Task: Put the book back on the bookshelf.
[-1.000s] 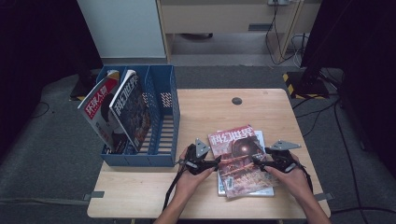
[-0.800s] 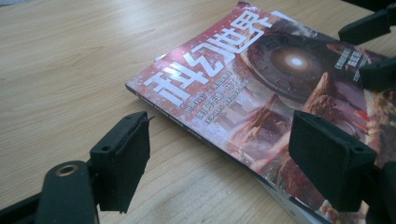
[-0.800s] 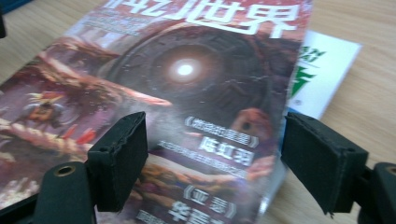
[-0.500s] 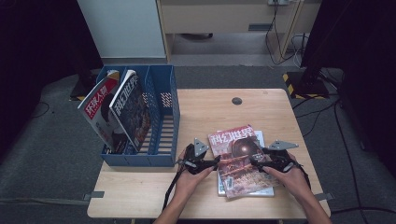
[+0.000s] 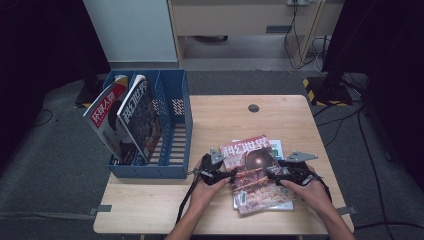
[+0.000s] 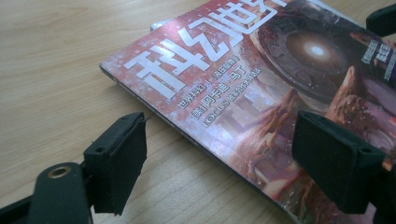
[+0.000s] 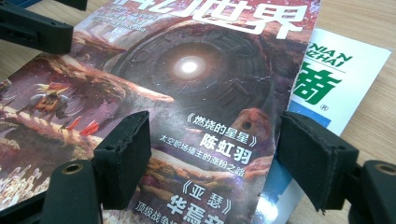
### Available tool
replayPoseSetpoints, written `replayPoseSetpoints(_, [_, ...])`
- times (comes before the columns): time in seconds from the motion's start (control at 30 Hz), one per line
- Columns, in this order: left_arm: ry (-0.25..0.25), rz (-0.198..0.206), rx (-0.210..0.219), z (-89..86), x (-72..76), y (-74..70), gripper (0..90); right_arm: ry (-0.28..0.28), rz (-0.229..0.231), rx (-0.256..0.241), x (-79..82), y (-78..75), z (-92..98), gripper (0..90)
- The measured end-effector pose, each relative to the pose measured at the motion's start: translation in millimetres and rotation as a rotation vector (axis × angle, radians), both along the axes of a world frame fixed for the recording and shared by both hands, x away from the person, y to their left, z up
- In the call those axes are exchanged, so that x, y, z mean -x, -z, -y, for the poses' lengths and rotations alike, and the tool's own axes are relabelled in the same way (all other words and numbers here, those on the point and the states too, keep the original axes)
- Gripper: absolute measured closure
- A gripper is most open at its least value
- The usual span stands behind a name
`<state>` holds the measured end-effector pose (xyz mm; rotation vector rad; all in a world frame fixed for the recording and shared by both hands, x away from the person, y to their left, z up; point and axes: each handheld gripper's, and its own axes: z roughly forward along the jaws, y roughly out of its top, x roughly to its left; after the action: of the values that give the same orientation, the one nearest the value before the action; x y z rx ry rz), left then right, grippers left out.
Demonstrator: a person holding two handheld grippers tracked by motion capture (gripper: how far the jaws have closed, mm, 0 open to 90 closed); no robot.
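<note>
A red science-fiction magazine lies on top of a white and green one near the table's front edge. My left gripper is open at the red magazine's left edge, one jaw over the bare wood and the other over the cover. My right gripper is open over the cover's right part, its jaws straddling the right edge where the white magazine shows beneath. Neither gripper holds anything.
A blue file rack stands at the table's left edge with two upright magazines in its left slots. A small dark round thing sits at the back of the wooden table. Cables trail from both grippers.
Both grippers have closed in on the red magazine from either side, the right one sliding left onto the cover. The magazines have not moved.
</note>
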<state>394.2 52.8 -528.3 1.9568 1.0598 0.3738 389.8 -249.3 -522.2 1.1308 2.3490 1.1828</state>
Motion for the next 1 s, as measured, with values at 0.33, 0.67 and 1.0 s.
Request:
replayPoseSetpoints(0.33, [0.034,-0.031,0.021,4.7,0.9,2.1,15.9,0.012,-0.003,0.0,1.7,-0.2,-0.7,26.1])
replayPoseSetpoints(0.67, [0.029,-0.034,0.026,7.6,0.8,3.4,14.5,0.008,-0.008,0.007,4.6,-1.2,0.3,26.0])
replayPoseSetpoints(1.0, [0.023,-0.044,0.051,11.8,-1.1,5.7,12.3,0.004,-0.02,0.013,6.7,-2.1,1.0,23.9])
